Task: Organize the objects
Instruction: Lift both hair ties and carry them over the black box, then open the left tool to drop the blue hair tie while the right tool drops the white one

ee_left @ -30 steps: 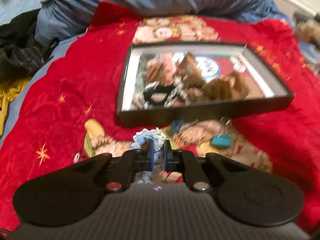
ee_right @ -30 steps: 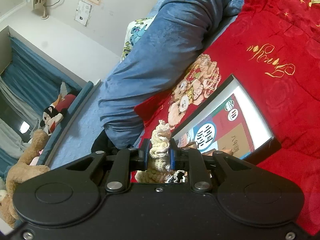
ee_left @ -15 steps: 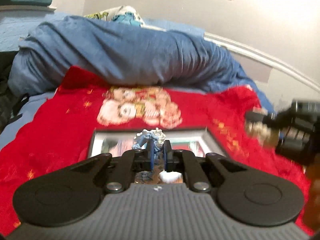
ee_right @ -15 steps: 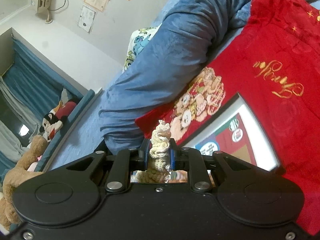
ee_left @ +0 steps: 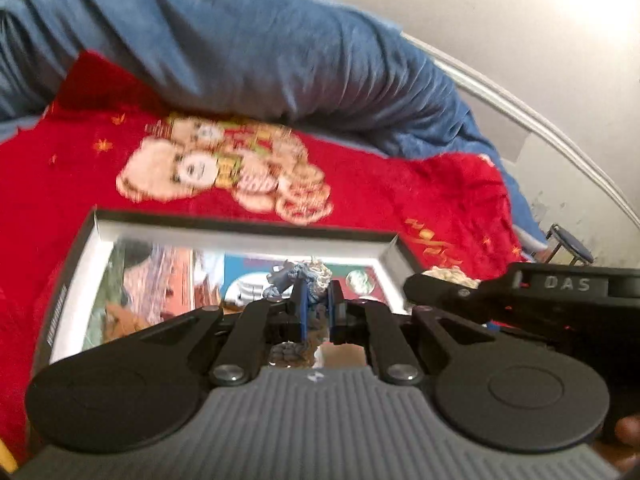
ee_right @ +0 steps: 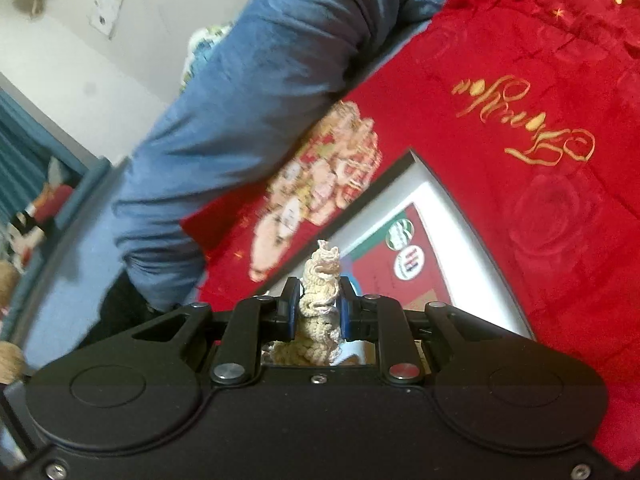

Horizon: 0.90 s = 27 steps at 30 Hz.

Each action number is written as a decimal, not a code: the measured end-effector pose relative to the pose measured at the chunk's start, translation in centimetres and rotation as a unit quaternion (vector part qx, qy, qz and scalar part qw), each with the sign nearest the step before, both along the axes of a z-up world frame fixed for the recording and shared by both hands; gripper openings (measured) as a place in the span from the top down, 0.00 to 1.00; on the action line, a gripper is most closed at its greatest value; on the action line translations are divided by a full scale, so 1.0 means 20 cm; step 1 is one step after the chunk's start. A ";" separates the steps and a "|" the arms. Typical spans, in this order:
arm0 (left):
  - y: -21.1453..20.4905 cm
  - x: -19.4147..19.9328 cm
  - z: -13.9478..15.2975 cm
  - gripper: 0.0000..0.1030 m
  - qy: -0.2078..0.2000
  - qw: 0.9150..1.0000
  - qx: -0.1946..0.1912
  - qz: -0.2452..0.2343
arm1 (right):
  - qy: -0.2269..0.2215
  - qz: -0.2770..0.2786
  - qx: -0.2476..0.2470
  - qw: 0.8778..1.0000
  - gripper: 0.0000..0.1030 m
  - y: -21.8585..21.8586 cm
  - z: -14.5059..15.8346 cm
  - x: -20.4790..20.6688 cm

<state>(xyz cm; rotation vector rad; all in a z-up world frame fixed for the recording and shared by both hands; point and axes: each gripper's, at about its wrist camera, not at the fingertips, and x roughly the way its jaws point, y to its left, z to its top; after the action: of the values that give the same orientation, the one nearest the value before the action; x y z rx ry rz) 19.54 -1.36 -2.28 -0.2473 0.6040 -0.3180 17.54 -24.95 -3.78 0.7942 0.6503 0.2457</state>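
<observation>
My left gripper (ee_left: 318,298) is shut on a small blue-grey dragon figurine (ee_left: 298,276) and hovers over the open black box (ee_left: 240,222), whose floor shows printed pictures. My right gripper (ee_right: 320,304) is shut on a cream dragon figurine (ee_right: 322,280) above the same box's (ee_right: 472,224) white inner wall. In the left wrist view the right gripper (ee_left: 430,286) comes in from the right at the box's right corner, the cream figurine (ee_left: 446,273) peeking over it.
The box lies on a red blanket (ee_left: 400,184) with a bear print (ee_left: 224,168) and gold lettering (ee_right: 524,120). A rolled blue duvet (ee_left: 240,48) lies behind it. Plush toys (ee_right: 44,204) sit on a ledge at left. A stool (ee_left: 570,246) stands by the wall.
The left gripper swung up from the blanket in front of the box to above it, still holding the blue figurine. The right gripper came lower and closer to the box and entered the left view.
</observation>
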 end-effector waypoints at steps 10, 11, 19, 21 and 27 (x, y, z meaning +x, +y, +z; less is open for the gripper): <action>0.02 -0.01 -0.07 0.82 0.017 1.000 -0.010 0.005 | 0.028 -0.002 -0.041 0.999 0.79 0.11 -0.11 0.06; 0.02 -0.01 -0.07 0.79 0.019 1.000 -0.014 0.006 | 0.028 0.000 -0.041 0.999 0.79 0.11 -0.11 0.06; 0.05 -0.05 0.00 0.45 0.005 1.000 -0.003 0.017 | 0.018 -0.002 -0.024 1.000 0.61 0.11 -0.08 0.02; 0.07 -0.07 0.05 0.39 -0.005 1.000 0.001 0.016 | 0.012 -0.009 -0.015 1.000 0.56 0.09 -0.06 0.00; 0.16 -0.19 0.20 0.31 -0.028 0.999 0.019 0.019 | 0.005 -0.020 0.000 1.000 0.48 0.09 0.00 -0.07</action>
<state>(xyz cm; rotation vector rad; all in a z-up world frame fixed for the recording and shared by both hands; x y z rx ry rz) 15.73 1.94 1.75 -0.2130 0.5497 -0.2752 16.15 -23.17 -3.83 0.8072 0.6434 0.2062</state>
